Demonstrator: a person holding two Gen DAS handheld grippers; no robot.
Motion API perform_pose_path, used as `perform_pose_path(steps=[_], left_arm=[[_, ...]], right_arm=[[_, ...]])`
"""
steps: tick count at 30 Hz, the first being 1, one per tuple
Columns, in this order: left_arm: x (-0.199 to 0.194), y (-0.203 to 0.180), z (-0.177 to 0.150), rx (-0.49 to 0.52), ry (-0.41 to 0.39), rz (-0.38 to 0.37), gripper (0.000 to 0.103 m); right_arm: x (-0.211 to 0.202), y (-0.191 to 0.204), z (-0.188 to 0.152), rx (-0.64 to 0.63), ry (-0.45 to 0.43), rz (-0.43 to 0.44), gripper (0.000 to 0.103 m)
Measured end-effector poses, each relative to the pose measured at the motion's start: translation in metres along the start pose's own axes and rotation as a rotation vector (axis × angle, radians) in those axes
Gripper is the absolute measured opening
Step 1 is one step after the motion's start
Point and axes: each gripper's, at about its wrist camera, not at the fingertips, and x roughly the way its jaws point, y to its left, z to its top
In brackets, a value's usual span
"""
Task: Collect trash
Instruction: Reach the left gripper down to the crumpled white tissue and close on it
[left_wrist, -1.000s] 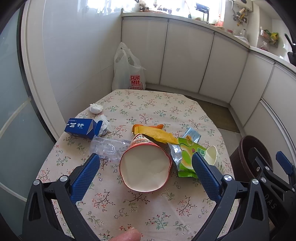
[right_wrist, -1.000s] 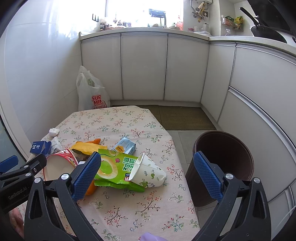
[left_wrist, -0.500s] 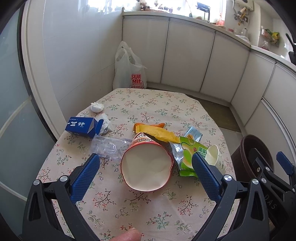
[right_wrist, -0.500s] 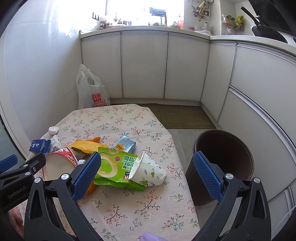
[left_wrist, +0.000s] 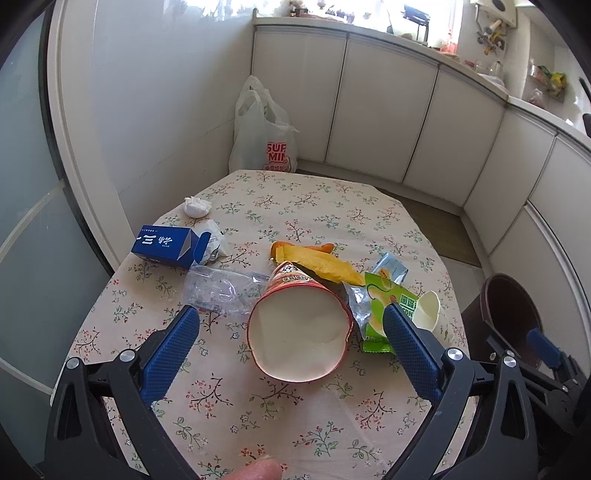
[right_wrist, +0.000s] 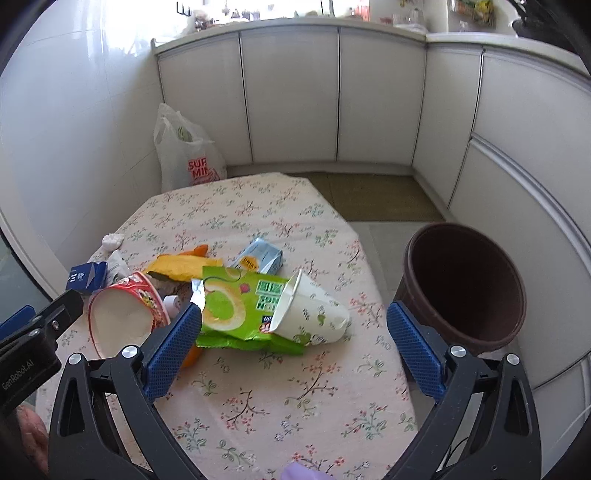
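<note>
Left wrist view: a red-rimmed paper noodle cup (left_wrist: 299, 332) lies on its side at the middle of the floral-cloth table (left_wrist: 295, 424), mouth toward the empty, wide-spread left gripper (left_wrist: 291, 347). A likely clean grab pinches its rim wall, avoiding the crumpled clear plastic bottle (left_wrist: 218, 290) at 10 o'clock. The right gripper (right_wrist: 293, 345), also spread and empty, frames a white paper cup (right_wrist: 310, 317) on a green snack bag (right_wrist: 236, 306), with a brown bin (right_wrist: 465, 284) at 3 o'clock.

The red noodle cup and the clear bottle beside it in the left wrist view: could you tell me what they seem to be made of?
The red noodle cup looks like coated paper or foam: matte white inside, glossy printed outside, rim slightly dented. The clear bottle looks like thin transparent plastic: see-through, crumpled, with bright glints on its creases.
</note>
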Motion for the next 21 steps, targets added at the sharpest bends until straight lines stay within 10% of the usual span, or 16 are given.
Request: perform_pose_path(steps=[11, 16, 21], left_arm=[[0.019, 0.053, 0.069, -0.088, 0.001, 0.053, 0.097], [0.086, 0.063, 0.118, -0.035, 0.221, -0.104, 0.097], [0.149, 0.073, 0.136, -0.016, 0.341, 0.01, 0.097]], right_arm=[[0.031, -0.008, 0.008, 0.209, 0.214, 0.202, 0.096], [0.041, -0.014, 0.013, 0.286, 0.253, 0.223, 0.096], [0.053, -0.019, 0.02, 0.339, 0.291, 0.255, 0.096]])
